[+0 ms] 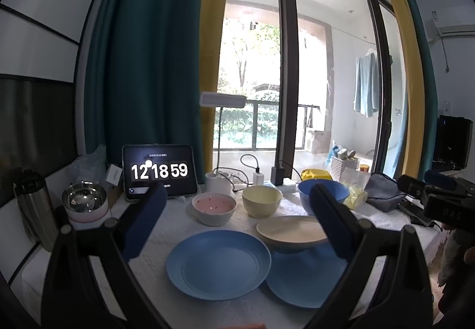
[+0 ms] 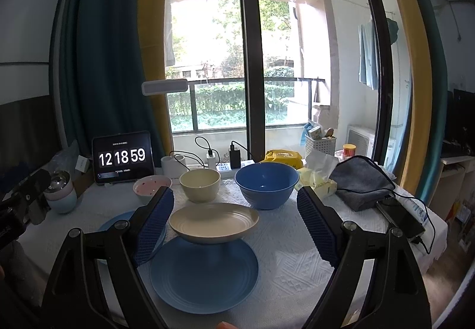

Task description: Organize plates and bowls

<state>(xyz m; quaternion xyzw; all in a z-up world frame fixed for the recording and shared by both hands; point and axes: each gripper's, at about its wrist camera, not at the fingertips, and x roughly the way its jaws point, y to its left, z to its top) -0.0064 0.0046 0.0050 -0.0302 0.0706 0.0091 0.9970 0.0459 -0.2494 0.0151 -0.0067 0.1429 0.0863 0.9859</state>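
Your left gripper [image 1: 237,222] is held above the near edge of the table [image 2: 291,257], and its fingers [image 1: 145,219] are spread wide with nothing between them. Your right gripper [image 2: 234,222] is the same: the jaws are far apart and empty.

Nearest to you are two blue plates. The left plate [image 1: 218,260] lies flat on the white cloth. The right plate [image 2: 204,272] lies beside it, and the cream plate [image 2: 213,222] rests on its far edge, a little tilted.

Behind the plates there are three bowls in a row. The pink bowl [image 1: 213,207] is on the left, the yellow bowl [image 1: 261,200] is in the middle, and the blue bowl [image 2: 266,183] is on the right. They stand close together, but whether they touch is not clear.

Further back, at the left, a tablet [image 1: 160,173] shows 12 18 59. A steel bowl [image 1: 84,200] sits on stacked cups at the far left. A grey cloth [image 2: 362,182] is on the right.
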